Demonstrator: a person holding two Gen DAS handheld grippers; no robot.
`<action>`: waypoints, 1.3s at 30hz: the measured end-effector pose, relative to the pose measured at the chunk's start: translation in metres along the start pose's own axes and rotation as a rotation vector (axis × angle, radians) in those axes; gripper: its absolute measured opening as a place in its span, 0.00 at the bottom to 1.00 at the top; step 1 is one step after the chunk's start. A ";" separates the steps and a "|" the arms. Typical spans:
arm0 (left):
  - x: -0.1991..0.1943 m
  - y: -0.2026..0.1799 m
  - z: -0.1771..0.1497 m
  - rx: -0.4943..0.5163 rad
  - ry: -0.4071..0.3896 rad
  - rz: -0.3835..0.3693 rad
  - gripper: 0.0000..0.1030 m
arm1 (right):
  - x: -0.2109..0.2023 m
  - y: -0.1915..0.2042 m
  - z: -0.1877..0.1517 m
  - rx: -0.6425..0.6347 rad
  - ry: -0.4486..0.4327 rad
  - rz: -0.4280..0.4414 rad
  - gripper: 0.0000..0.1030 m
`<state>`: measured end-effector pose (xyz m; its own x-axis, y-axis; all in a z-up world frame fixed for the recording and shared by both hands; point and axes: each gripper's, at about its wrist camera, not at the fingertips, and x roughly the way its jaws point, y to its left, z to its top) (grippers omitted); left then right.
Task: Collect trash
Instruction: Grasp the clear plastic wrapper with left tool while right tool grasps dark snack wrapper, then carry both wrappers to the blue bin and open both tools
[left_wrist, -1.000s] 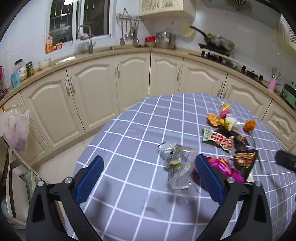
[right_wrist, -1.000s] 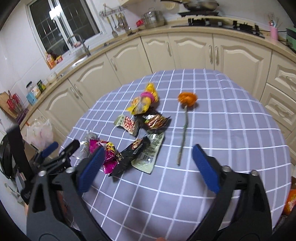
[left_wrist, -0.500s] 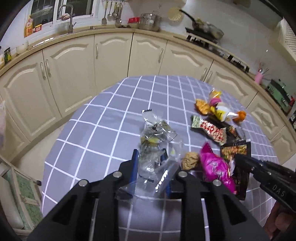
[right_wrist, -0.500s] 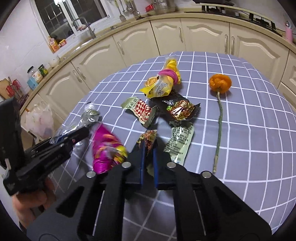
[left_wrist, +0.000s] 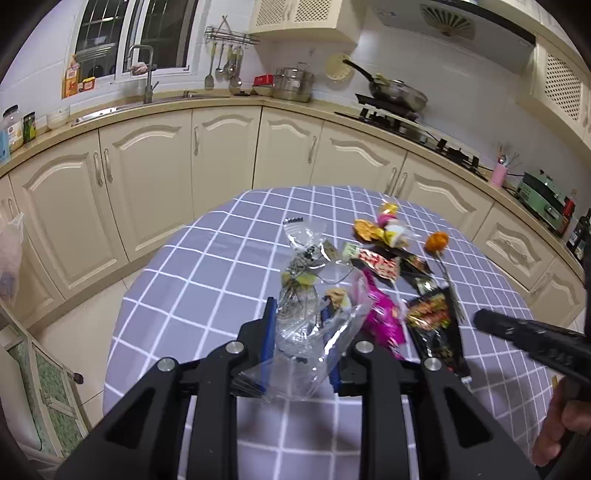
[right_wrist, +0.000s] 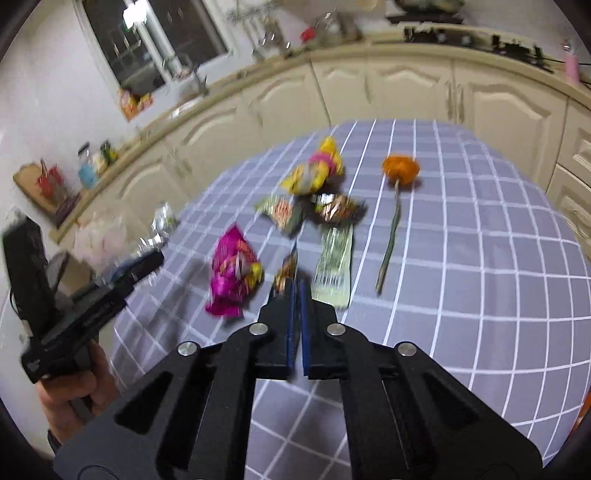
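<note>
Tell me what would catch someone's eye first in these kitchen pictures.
Probably the bright litter on the grey checked tablecloth: a magenta wrapper nearest the grippers, a yellow packet farther back, an orange flower to its right. Up close, the left gripper is clamped on a clear plastic bag, and the right gripper pinches a dark snack wrapper.

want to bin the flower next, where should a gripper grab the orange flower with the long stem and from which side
Grip the thin green stem of the orange flower near its middle, coming down from above with the jaws across it. The stem lies flat on the checked tablecloth, running toward the camera, with bare cloth on its right side; the green-white wrapper lies close on its left. The bloom is bulky and soft, so probably a poorer hold.
</note>
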<state>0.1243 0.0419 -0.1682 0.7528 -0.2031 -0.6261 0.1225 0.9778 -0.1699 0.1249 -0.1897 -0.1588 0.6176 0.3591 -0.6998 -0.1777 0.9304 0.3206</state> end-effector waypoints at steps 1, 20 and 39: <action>-0.002 -0.002 -0.001 0.003 -0.002 -0.002 0.22 | 0.002 0.001 -0.001 0.007 0.002 0.002 0.10; -0.031 -0.016 -0.013 0.010 -0.042 -0.024 0.22 | 0.011 0.014 -0.015 -0.056 0.012 0.029 0.17; -0.062 -0.144 -0.007 0.145 -0.124 -0.245 0.22 | -0.150 -0.076 -0.026 0.079 -0.294 -0.029 0.17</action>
<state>0.0554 -0.0863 -0.1099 0.7618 -0.4346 -0.4804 0.3943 0.8994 -0.1886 0.0257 -0.3124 -0.0952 0.8190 0.2847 -0.4982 -0.1034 0.9272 0.3599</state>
